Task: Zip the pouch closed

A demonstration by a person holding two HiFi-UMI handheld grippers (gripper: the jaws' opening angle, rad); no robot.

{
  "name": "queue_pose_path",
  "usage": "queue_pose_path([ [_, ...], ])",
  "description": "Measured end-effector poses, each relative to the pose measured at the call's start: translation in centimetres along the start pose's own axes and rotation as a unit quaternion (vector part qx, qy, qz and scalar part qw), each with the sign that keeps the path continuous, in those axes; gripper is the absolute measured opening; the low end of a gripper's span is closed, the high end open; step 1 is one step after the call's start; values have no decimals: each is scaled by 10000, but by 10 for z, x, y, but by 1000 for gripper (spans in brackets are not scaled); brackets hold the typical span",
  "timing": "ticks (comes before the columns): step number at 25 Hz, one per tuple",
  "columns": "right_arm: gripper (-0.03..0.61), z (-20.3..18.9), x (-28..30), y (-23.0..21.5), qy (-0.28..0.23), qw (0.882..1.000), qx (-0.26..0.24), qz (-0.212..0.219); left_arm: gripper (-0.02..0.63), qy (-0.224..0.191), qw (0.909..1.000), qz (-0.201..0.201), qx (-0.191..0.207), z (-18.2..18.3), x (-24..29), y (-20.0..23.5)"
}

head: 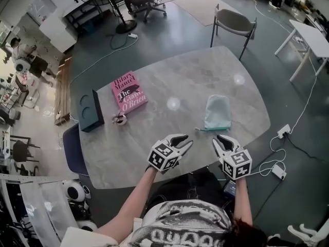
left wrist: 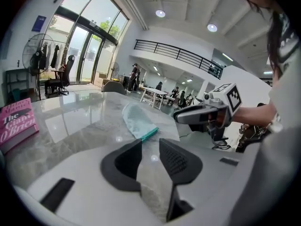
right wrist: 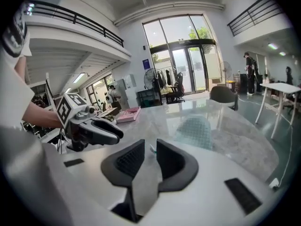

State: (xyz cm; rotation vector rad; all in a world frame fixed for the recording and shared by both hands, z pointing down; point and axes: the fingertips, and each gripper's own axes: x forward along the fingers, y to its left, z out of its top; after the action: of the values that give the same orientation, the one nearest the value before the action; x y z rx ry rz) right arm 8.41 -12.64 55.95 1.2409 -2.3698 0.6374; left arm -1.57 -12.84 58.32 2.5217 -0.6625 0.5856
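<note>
One pouch [head: 217, 112] and one book [head: 128, 92] lie on the bench [head: 190, 71]. The pouch runs lengthwise away, zip edge nearest. The left gripper [head: 184, 143] and right gripper [head: 222, 139] are parted and empty.

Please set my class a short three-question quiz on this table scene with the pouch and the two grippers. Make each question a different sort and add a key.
1. Multiple choice. In the head view, where does the pouch lie relative to the pink book? A: to its left. B: to its right. C: on top of it.
2. True or false: the left gripper is clamped on the pouch.
3. Fill in the blank: the right gripper has its fingers ____, gripping nothing.
Key: 1 B; 2 false; 3 apart.
</note>
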Motion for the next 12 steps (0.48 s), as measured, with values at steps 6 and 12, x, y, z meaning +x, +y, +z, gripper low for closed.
queue_pose_path([
  [6, 81, 10, -12, 61, -368, 9993, -85, -12, 112, -335, 9994, 23, 38, -16, -51, -18],
  [12, 81, 3, -21, 103, -363, 9992, -170, 3, 112, -513, 9987, 40, 1, -35, -90, -35],
])
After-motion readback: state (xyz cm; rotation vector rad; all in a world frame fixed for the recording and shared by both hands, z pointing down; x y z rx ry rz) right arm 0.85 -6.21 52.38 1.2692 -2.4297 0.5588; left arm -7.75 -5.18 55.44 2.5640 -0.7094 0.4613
